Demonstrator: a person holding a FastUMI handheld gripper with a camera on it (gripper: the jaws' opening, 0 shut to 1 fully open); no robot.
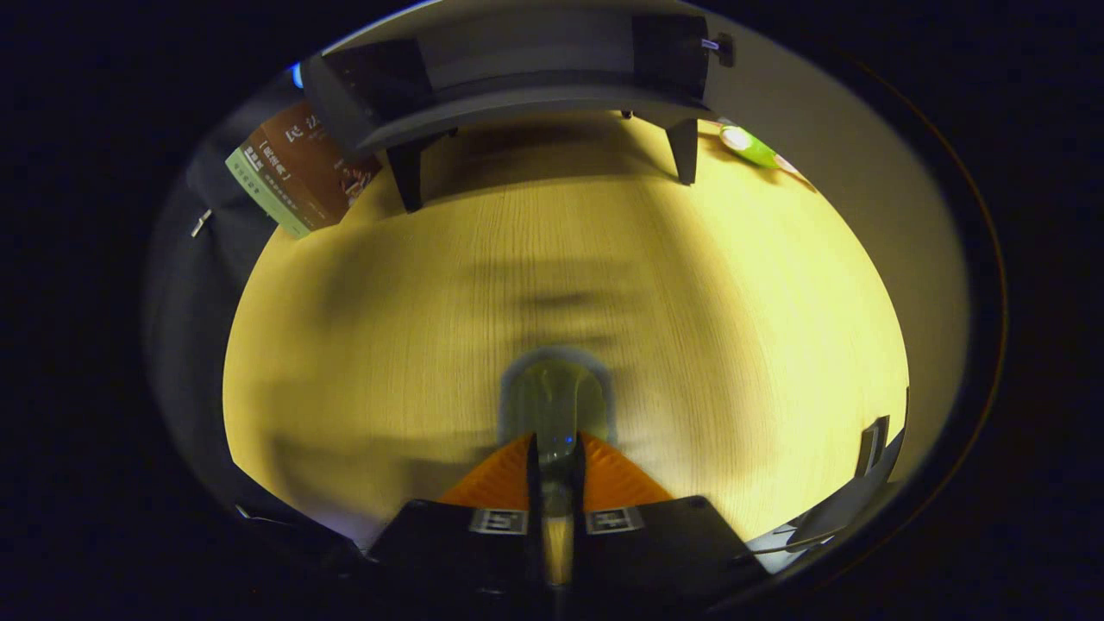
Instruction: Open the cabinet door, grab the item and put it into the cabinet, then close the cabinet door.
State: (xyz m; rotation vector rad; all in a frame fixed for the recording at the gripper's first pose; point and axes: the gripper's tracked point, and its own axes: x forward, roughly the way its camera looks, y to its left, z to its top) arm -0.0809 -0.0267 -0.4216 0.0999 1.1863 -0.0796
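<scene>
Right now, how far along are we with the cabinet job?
Grab looks done: the gripper is shut on a clear item above the table. In hand: carrying it. Left: placing it in the cabinet beyond the fingers, then shutting that; whether it's open now I cannot tell.

The one camera rode on the gripper (556, 457) and looked forward along its two fingers, which lay nearly together around a blurred translucent item (555, 401). It faced down and across a pale wooden tabletop (690, 302), fairly close above it. Well beyond stood a dark cabinet (526, 78) on legs, a book (297, 168) beside it.
</scene>
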